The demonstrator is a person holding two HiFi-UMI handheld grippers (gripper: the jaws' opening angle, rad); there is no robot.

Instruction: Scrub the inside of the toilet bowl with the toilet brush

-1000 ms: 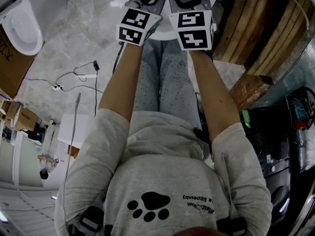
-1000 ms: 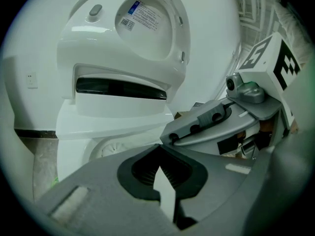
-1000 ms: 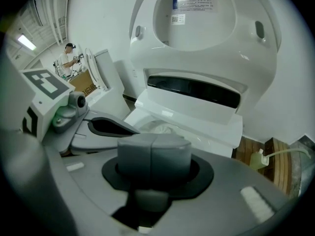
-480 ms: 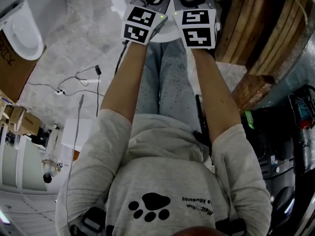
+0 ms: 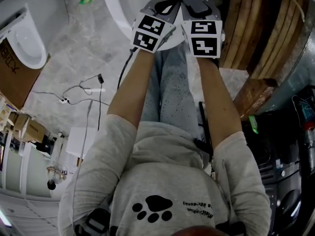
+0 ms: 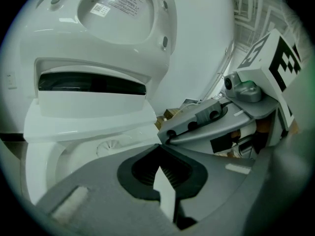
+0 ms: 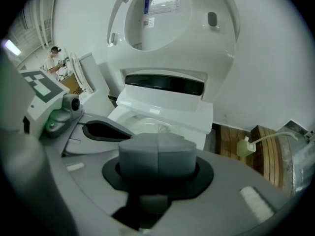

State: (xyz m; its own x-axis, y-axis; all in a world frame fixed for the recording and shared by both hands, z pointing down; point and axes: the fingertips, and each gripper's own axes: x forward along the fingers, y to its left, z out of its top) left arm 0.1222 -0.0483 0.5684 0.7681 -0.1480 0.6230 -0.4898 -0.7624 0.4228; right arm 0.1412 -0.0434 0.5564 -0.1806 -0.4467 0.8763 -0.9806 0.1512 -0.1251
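a: what's the biggest thing there?
b: the toilet [image 7: 167,107], straight ahead of both claws. the gripper views show its lid [image 7: 172,28] standing upright with the bowl below it. the head view catches only the bowl's front curve, cut off by the top edge.
a: and beside the toilet?
b: wooden planks [image 5: 251,28] to its right, which the left gripper view doesn't show. a second toilet [image 5: 22,43] stands well to its left.
a: the claws?
b: side by side, just in front of the toilet's rim. the right gripper [image 7: 157,144] has its pads pressed flat together, holding nothing. the left gripper [image 6: 158,151] is a crack apart with its tips nearly meeting. only white shows through the slit, and nothing is gripped.
a: anything unclear?
b: a small pale bottle-like thing [image 7: 243,146] on the planks. i can't tell what it is.
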